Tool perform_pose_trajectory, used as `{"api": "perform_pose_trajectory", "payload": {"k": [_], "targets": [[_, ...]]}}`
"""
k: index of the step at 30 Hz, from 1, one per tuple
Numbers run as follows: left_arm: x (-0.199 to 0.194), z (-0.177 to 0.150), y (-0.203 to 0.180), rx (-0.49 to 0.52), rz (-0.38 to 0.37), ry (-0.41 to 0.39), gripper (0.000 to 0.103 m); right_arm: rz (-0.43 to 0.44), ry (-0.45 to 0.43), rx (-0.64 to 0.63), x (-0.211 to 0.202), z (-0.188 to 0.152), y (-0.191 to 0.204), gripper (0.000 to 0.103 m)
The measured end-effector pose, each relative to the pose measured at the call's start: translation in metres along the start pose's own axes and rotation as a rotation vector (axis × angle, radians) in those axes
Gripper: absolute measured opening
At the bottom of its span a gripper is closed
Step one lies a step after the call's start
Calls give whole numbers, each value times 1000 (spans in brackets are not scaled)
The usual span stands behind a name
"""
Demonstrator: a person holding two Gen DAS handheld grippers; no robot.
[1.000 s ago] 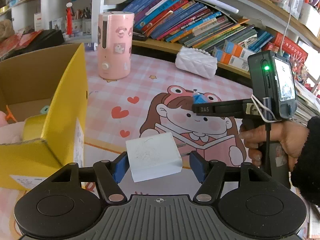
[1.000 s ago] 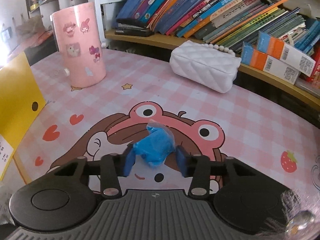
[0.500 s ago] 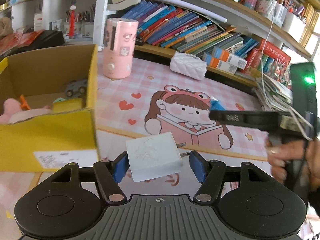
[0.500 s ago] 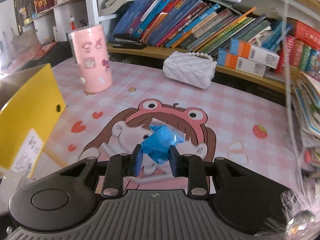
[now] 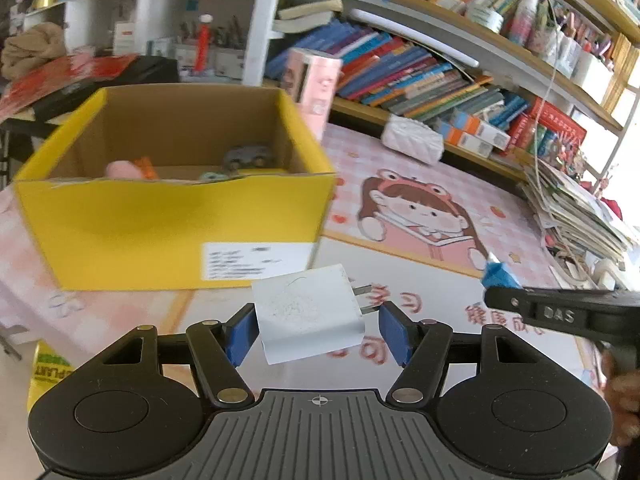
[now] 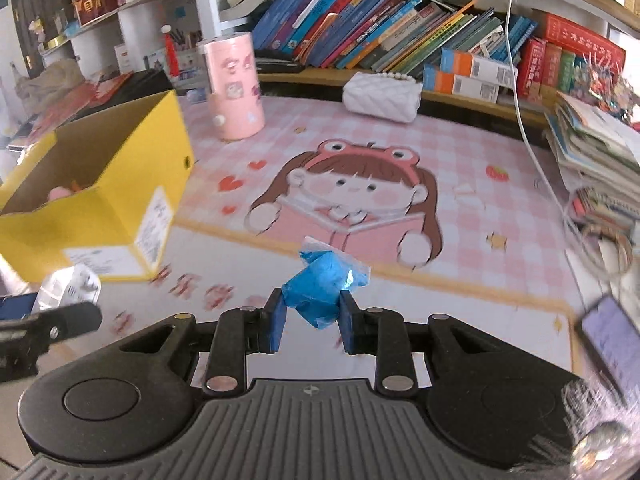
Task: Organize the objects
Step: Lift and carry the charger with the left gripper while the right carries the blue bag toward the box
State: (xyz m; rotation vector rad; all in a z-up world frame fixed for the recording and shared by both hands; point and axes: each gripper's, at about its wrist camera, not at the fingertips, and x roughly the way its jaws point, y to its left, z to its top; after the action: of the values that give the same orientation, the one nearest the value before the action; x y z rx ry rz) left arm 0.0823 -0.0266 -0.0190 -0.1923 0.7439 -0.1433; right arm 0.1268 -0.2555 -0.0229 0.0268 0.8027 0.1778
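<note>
Fingers of the left gripper (image 5: pixel 316 330) are clamped on a rigid, light white plastic plug charger (image 5: pixel 310 312) by its flat sides, while a soft crinkly blue wrapped packet (image 6: pixel 322 286) is pinched in the right gripper (image 6: pixel 312 320), both held near the yellow cardboard box (image 5: pixel 176 224).

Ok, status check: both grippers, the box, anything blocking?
Left gripper shut on white charger. Right gripper shut on blue packet. Yellow box open, partly filled. Nothing blocking.
</note>
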Motion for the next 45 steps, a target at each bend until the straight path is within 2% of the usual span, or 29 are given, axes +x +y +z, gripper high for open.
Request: {"api": "perform_pose_trajectory", "payload": {"k": [12,25,45], "targets": [[-45,-14,44,-44,37,-43,65,36,-9,-8,-36,-33,60,25],[-75,-24,71,-57,58,-88,65,68,-51,-93,-57,-44,115,25],[-96,-25,100,-54,74,-130,65,97,-66,-148,-59,-49,162,25]]}}
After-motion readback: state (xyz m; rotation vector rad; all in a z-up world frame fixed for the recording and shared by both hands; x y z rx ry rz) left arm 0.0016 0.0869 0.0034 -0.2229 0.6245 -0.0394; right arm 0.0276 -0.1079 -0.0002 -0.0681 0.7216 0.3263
